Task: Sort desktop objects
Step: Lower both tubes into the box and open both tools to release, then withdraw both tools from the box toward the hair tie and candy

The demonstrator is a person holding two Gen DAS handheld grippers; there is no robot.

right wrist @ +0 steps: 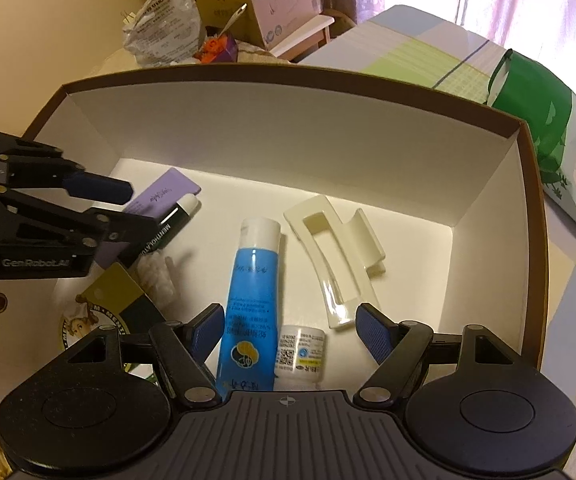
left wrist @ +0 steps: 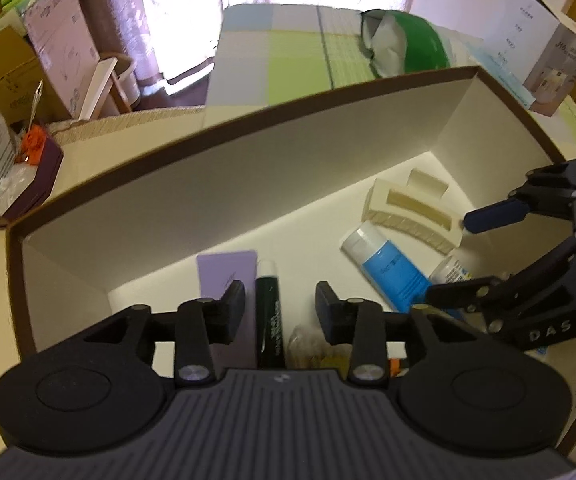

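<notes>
Right wrist view | both our tongs gape empty: right gripper (right wrist: 289,330), left gripper (left wrist: 280,302) | blue tube (right wrist: 250,300) looks soft, slippery (we'd pinch mid-body)

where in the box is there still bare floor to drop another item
Bare floor runs along the far wall of the box, behind the purple card and cream clip, and into the far right corner. The near left is crowded: dark green tube, blue tube, small white bottle; both open tools, left and right, hover there.
</notes>
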